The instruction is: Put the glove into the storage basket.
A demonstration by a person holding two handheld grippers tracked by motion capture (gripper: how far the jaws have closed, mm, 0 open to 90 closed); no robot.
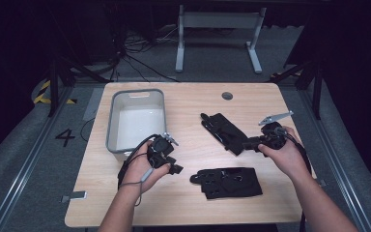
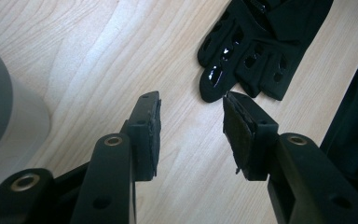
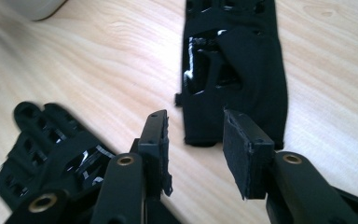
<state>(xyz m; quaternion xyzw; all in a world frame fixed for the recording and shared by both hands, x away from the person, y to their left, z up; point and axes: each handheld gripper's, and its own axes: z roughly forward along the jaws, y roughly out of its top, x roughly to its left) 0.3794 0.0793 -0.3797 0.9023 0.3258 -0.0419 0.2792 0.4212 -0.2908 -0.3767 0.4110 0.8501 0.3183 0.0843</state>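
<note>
Two black fingerless gloves lie on the wooden table (image 1: 193,101). The far glove (image 1: 223,130) (image 3: 235,70) lies at an angle at centre right; the near glove (image 1: 227,182) (image 2: 256,44) (image 3: 51,158) lies flat near the front. My right gripper (image 1: 247,144) (image 3: 193,149) is open, with its jaws at the cuff end of the far glove and the cuff's edge just ahead of the gap. My left gripper (image 1: 174,164) (image 2: 191,133) is open above bare wood, its jaws pointing at the finger ends of the near glove, a little short of them.
A grey plastic bin (image 1: 136,121) (image 2: 0,121) stands at the left of the table, just behind my left hand. A round grommet (image 1: 227,95) sits near the far edge. A metal table frame (image 1: 217,34) stands on the floor beyond.
</note>
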